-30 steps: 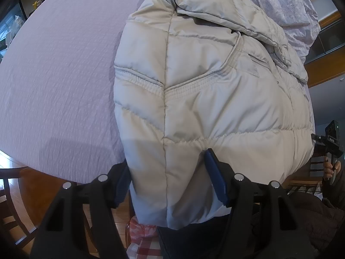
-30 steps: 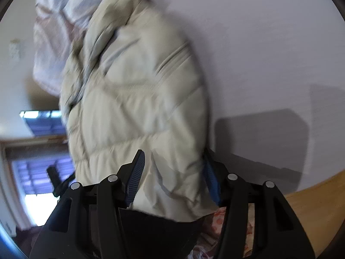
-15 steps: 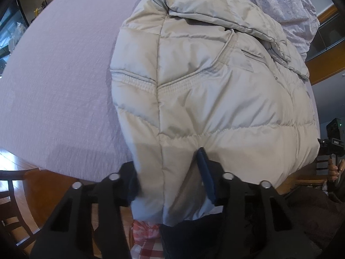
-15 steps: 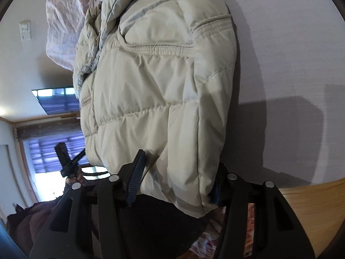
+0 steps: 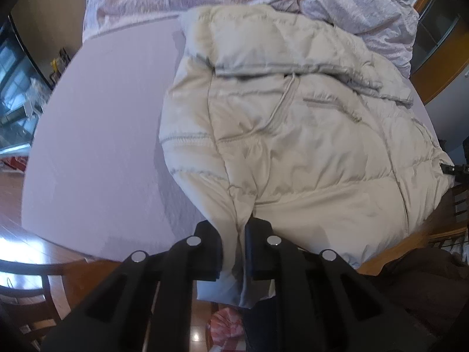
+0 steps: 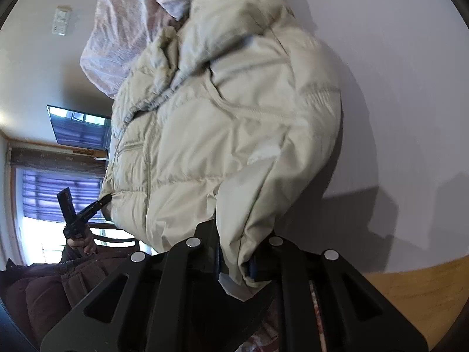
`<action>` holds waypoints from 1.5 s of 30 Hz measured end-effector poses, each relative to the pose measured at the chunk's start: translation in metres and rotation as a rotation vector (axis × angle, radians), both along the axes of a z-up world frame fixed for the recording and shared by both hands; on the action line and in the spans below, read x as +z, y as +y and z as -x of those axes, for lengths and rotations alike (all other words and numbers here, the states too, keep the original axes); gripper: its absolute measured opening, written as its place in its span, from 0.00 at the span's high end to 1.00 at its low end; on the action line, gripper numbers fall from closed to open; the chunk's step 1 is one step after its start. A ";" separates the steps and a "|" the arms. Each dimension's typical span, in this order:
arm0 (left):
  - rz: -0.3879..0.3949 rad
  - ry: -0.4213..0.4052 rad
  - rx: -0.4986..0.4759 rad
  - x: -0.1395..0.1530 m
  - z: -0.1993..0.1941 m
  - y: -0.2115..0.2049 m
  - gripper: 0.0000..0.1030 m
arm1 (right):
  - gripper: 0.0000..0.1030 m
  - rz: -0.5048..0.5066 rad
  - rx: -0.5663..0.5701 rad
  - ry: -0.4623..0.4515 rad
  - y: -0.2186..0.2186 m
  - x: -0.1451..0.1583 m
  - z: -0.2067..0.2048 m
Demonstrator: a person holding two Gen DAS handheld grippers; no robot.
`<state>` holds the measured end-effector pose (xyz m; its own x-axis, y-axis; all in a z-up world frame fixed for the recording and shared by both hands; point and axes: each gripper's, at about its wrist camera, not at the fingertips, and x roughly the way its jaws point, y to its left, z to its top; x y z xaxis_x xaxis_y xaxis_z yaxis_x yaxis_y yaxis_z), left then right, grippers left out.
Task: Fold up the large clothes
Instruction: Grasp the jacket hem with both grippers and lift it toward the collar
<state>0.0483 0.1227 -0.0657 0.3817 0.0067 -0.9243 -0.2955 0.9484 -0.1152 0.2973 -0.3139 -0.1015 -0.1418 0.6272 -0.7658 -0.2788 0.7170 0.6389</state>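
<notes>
A cream quilted down jacket (image 5: 293,135) lies on a lavender-covered surface (image 5: 102,146), its hem hanging over the near edge. My left gripper (image 5: 234,243) pinches the hem at a side seam; its jaws are closing with the fabric pressed between the pads. In the right wrist view the same jacket (image 6: 228,135) bunches upward. There my right gripper (image 6: 237,252) is shut on the hem's other corner. A hand holds the left gripper (image 6: 73,214) at that view's left. The pads are mostly hidden by fabric.
A crumpled lavender quilt (image 5: 351,8) is heaped behind the jacket's collar. A dark wooden chair (image 5: 29,267) stands on the wood floor at lower left. A red checked cloth (image 5: 225,325) shows below the hem. A window (image 6: 44,199) lies beyond the bed.
Both grippers went from open around the hem to pinching it. They have risen, and the near edge of the jacket has lifted and bunched with them.
</notes>
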 end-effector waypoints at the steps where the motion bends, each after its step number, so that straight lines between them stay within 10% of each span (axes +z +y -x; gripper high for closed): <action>1: -0.011 -0.008 -0.003 0.004 -0.001 0.000 0.88 | 0.87 -0.001 0.000 -0.014 0.000 0.003 -0.001; 45: -0.303 -0.311 0.015 0.131 -0.152 0.045 0.89 | 0.87 0.064 -0.191 -0.447 0.083 0.115 -0.141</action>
<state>0.2008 0.1675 0.0650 0.6397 0.2673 -0.7207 -0.3045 0.9490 0.0817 0.4382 -0.2308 0.0134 0.3230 0.5593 -0.7634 -0.3751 0.8163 0.4394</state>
